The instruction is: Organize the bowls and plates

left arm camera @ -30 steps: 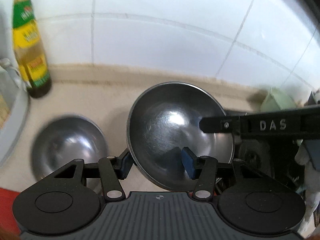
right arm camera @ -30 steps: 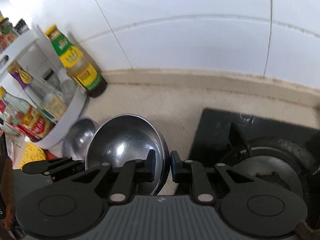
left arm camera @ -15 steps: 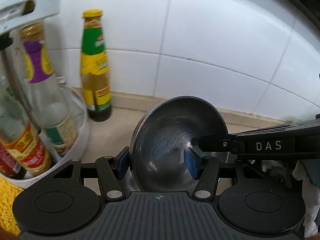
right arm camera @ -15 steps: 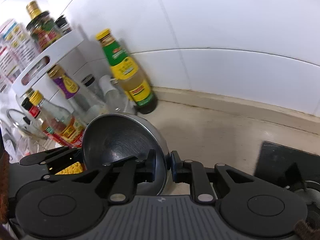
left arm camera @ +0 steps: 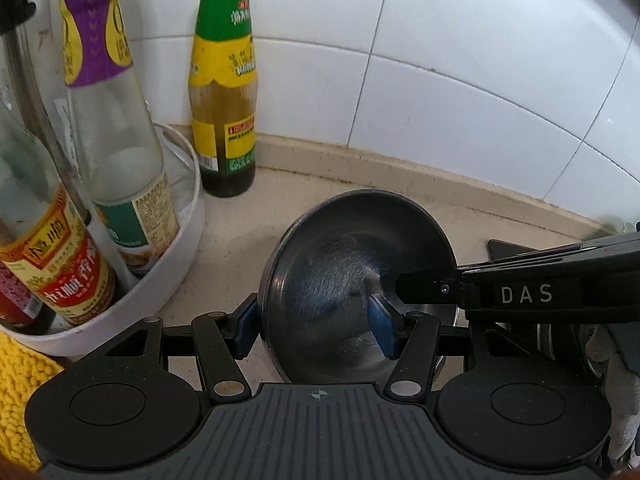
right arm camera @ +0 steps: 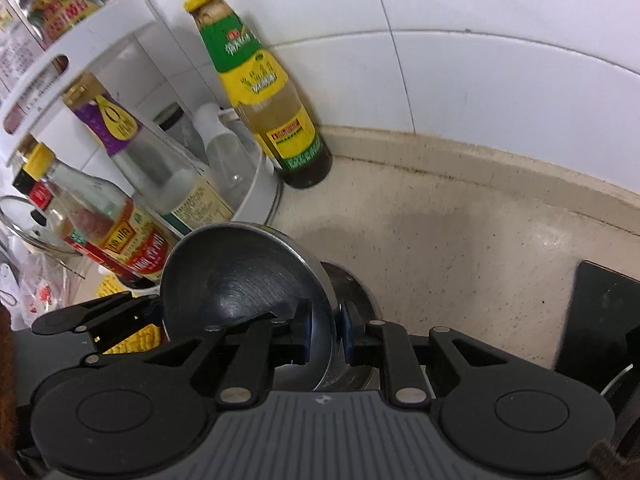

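Note:
A steel bowl (left arm camera: pixel 344 280) is held tilted above the beige counter, gripped on two sides of its rim. My left gripper (left arm camera: pixel 316 330) is shut on its left rim, one blue pad outside and one inside. My right gripper (right arm camera: pixel 324 330) is shut on the bowl (right arm camera: pixel 240 276) at its right rim; its finger also shows in the left wrist view (left arm camera: pixel 432 292). A second steel bowl (right arm camera: pixel 352 292) sits on the counter right behind and below the held one, mostly hidden.
A white round rack (left arm camera: pixel 176 248) holding several sauce bottles stands at left. A green and yellow bottle (left arm camera: pixel 226 92) stands against the tiled wall. A yellow cloth (left arm camera: pixel 16 400) lies at lower left. The black stove (right arm camera: pixel 600 320) is at right.
Both grippers have carried the bowl leftwards, away from the stove and toward the bottle rack. The second bowl, earlier to the left of the held one, now lies behind and under it.

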Available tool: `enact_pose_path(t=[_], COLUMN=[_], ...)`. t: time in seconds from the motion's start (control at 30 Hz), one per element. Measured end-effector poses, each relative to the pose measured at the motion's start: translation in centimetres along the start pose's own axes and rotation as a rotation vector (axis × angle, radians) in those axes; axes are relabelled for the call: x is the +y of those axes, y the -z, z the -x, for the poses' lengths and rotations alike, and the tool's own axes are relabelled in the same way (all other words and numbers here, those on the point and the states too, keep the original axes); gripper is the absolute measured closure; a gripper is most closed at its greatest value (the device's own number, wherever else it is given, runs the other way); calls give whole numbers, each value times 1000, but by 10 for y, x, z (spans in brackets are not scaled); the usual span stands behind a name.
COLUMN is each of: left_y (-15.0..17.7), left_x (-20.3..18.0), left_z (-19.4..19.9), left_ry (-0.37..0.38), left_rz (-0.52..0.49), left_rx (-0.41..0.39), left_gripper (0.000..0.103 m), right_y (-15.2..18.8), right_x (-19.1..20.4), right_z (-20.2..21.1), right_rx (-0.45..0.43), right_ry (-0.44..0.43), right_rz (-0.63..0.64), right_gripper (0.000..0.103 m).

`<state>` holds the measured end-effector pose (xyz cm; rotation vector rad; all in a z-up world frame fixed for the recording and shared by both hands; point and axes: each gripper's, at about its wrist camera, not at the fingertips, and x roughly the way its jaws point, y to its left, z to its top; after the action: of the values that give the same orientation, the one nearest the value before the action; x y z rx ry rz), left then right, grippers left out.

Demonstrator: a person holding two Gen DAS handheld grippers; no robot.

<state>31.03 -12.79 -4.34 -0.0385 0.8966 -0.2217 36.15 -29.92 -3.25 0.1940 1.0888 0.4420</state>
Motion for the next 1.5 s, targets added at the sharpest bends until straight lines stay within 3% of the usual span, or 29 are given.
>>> enact_pose_path(t=[0.37, 0.63, 0.77, 0.87, 1.27, 1.5], left_y=[0, 3, 12, 21, 53, 54], left_x=[0, 13, 18, 20, 29, 27], left_z=[-6, 12, 27, 33, 29, 1], left_ry=[34, 21, 36, 55, 143, 201], left_rz=[-24, -16, -49, -85, -311, -366], left_rx=[12, -30, -46, -42, -40, 2], left_gripper=[39, 35, 30, 21, 18, 17], right_y=[-1, 0, 3, 4, 13, 14], right_x=[1, 4, -1, -4, -11, -19], right_z=[-13, -3, -4, -7, -19, -33], right_rx=[37, -20, -13, -8, 15, 50], right_ry=[70, 125, 127, 118, 76, 71], right_rz=[20, 59, 47, 32, -20, -77], right_gripper=[80, 73, 72, 72, 62, 61])
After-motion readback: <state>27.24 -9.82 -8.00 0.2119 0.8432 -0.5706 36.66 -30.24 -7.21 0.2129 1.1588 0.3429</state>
